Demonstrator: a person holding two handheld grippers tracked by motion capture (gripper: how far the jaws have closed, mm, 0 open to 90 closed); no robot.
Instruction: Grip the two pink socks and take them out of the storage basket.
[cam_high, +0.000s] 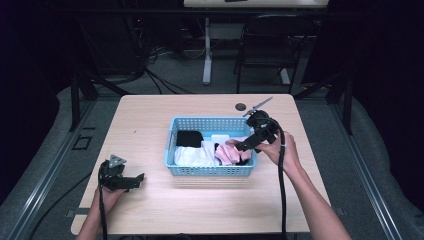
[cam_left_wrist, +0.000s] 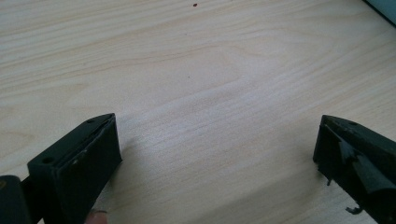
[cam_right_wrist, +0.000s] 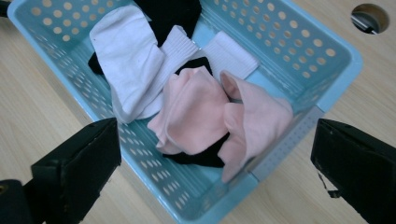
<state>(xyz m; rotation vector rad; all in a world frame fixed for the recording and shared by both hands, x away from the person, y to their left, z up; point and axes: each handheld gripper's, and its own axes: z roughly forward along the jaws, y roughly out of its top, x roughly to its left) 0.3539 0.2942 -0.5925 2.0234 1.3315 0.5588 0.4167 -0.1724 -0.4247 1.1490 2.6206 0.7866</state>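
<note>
here we held the right claw (cam_high: 245, 146) wide above the pink socks (cam_right_wrist: 210, 109) at the basket's (cam_right_wrist: 343, 56) right end; the left claw (cam_high: 131, 180), also wide, rested well apart on the counter (cam_high: 150, 120).

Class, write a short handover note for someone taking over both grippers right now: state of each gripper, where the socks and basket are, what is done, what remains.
Left gripper: open, empty, resting low over bare table, left of the basket.
Right gripper: open, empty, hovering over the basket's right end, jaws straddling the pink socks.
Blue basket: centre of the table, holding pink socks, white socks and black socks in a loose pile.
Done: nothing lifted out; no sock lies on the table.
Left: probably close on a pink sock and lift it out, then continue with the others.
</note>
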